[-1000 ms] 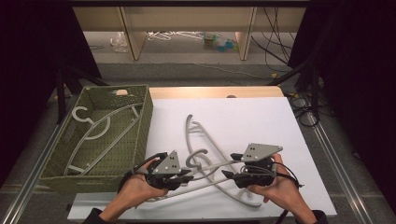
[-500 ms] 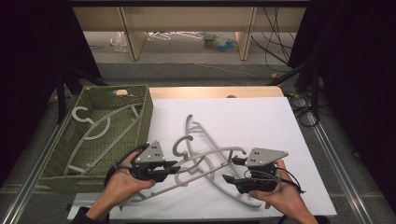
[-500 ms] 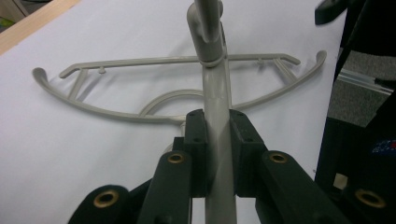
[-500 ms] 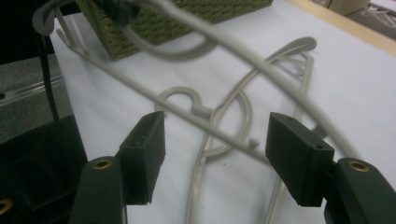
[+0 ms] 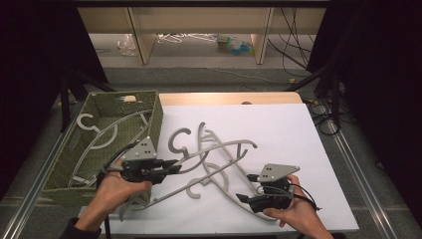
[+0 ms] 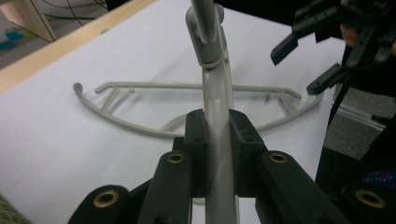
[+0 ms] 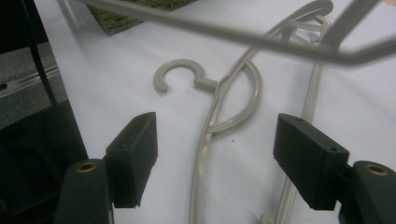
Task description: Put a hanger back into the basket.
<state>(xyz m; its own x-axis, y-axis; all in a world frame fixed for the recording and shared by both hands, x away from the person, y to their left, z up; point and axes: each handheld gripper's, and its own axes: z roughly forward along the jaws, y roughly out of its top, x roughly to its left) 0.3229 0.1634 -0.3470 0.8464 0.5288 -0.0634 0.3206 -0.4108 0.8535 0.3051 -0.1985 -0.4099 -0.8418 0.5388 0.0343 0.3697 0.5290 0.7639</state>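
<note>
So the job in hand looks like sorting grey plastic hangers off the table into the basket, and we're mid-transfer on one of them. Nearest the person, the right gripper (image 5: 245, 198) is sitting low over the white tabletop (image 5: 298, 149) with its jaws spread wide and nothing between the pads; they have just been opening further. In the right gripper view a flat-lying grey plastic coat hanger with a curled hook (image 7: 205, 121) is lying on the sheet right between those parted jaws, not touched.

A bit further in, the left gripper (image 5: 171, 165) is clamping tight on the arm of another pale grey plastic hanger (image 5: 219, 149), and that one is hanging lifted above the pile, crossing over the others. The left gripper view is showing the hanger bar pinched squarely between the pads (image 6: 196, 140).

Furthest off on the left, the olive-green woven basket (image 5: 155, 119) is already holding at least one hanger.

Next move, I reckon: swing the lifted hanger over the basket rim without snagging its hook on the tangle, then let go.
</note>
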